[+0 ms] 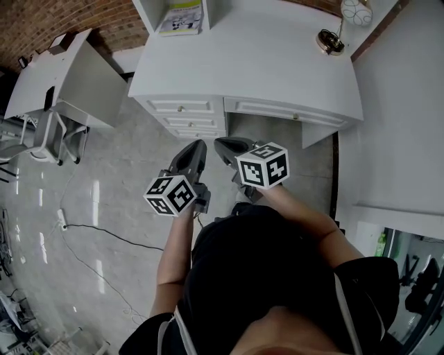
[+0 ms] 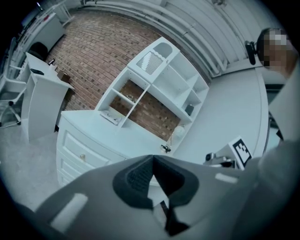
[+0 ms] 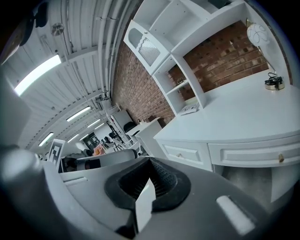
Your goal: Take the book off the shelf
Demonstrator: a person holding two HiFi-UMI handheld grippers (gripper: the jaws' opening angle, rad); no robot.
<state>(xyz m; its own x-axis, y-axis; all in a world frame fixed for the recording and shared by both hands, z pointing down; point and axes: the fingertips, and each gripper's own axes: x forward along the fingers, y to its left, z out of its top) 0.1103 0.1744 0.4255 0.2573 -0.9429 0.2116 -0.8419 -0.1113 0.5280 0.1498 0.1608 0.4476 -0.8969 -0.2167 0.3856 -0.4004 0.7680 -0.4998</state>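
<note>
The book (image 1: 182, 17) lies flat in a low compartment of the white shelf unit (image 1: 156, 10) at the back of the white desk (image 1: 277, 69). It also shows as a thin flat book (image 2: 111, 116) in the left gripper view and as a small book (image 3: 190, 109) in the right gripper view. My left gripper (image 1: 192, 154) and right gripper (image 1: 225, 145) hang side by side over the floor in front of the desk's drawers, well short of the shelf. Both point toward the desk. The left gripper (image 2: 153, 159) is shut and empty, and so is the right gripper (image 3: 150, 161).
A round white lamp (image 1: 355, 10) and a small brass object (image 1: 330, 41) stand at the desk's right end. Drawers (image 1: 184, 114) face me. A second white desk (image 1: 62, 76) and a chair (image 1: 52, 135) stand to the left. A cable (image 1: 104, 232) runs across the floor.
</note>
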